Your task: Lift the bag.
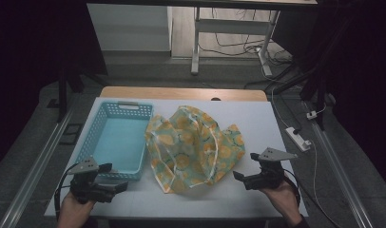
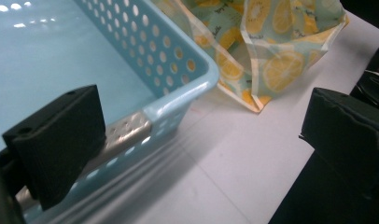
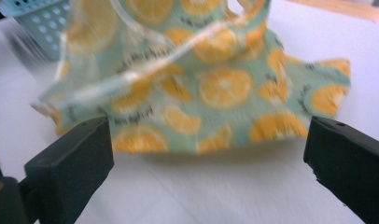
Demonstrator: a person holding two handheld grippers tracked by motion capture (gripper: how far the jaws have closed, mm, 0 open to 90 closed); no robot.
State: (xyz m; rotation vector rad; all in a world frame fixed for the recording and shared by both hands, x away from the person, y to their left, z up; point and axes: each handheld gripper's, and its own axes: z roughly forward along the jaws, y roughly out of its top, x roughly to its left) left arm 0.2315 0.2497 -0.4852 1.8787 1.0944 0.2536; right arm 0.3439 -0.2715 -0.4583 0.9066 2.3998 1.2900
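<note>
With both tongs, left [image 1: 116,176] and right [image 1: 244,167], standing wide and empty, the lemon-print bag [image 1: 193,147] is lying crumpled on the bench [image 1: 257,118] beside the blue basket [image 1: 101,121], so each should be closing squarely on a near hem.

Lab: dark curtains [image 1: 20,71], floor cables [image 1: 238,47], rails [image 1: 34,166].

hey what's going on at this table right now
A person sits at a white table with a gripper in each hand. A crumpled bag with an orange-slice print lies in the middle, beside a light blue basket. The right gripper points at the bag's near edge, jaws wide open with nothing between them. The left gripper is at the basket's near corner, also open. Nothing is held yet.
</note>
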